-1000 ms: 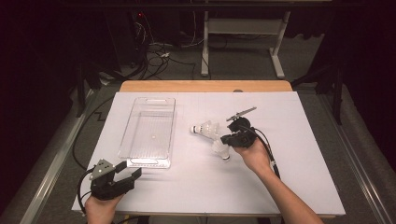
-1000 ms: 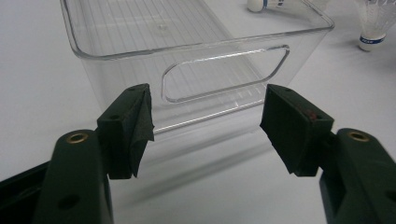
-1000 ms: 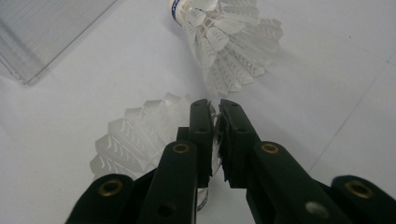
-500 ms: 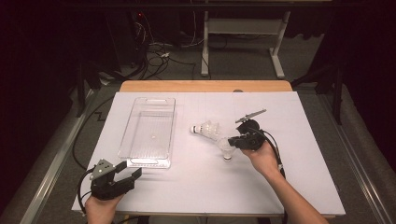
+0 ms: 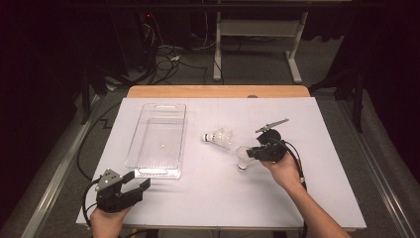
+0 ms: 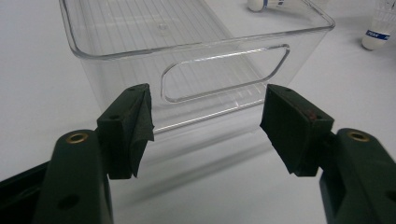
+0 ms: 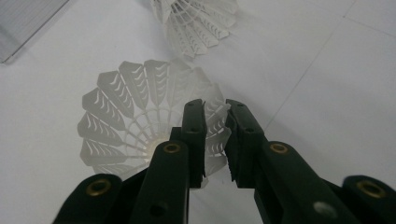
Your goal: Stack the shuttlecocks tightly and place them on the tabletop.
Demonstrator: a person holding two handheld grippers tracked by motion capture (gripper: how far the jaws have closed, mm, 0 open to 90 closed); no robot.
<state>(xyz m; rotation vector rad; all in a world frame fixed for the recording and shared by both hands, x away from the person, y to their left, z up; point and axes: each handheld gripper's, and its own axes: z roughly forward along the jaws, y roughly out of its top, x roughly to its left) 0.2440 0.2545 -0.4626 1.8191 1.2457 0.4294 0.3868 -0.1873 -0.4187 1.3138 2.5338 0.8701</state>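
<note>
A white shuttlecock (image 5: 241, 157) stands cork-down on the white table cover, right of centre. My right gripper (image 5: 251, 152) reaches it from the right. In the right gripper view the skirt's rim (image 7: 140, 116) runs between the narrow jaws of my right gripper (image 7: 215, 112); they have just been opening and a gap shows beside the thin wall. A second shuttlecock (image 5: 218, 138) lies on its side just beyond, also seen as a skirt (image 7: 196, 18). My left gripper (image 5: 137, 187) rests open at the near left, its jaws (image 6: 205, 126) facing the clear bin's handle end.
A clear plastic bin (image 5: 179, 130) stands left of centre, its near wall (image 6: 201, 42) close before the left jaws. A wooden table edge (image 5: 218, 91) runs along the back, with cables and a desk frame on the floor beyond.
My right hand has slid to the right, taking the upright shuttlecock a little away from the lying one. The left gripper has stayed put.
</note>
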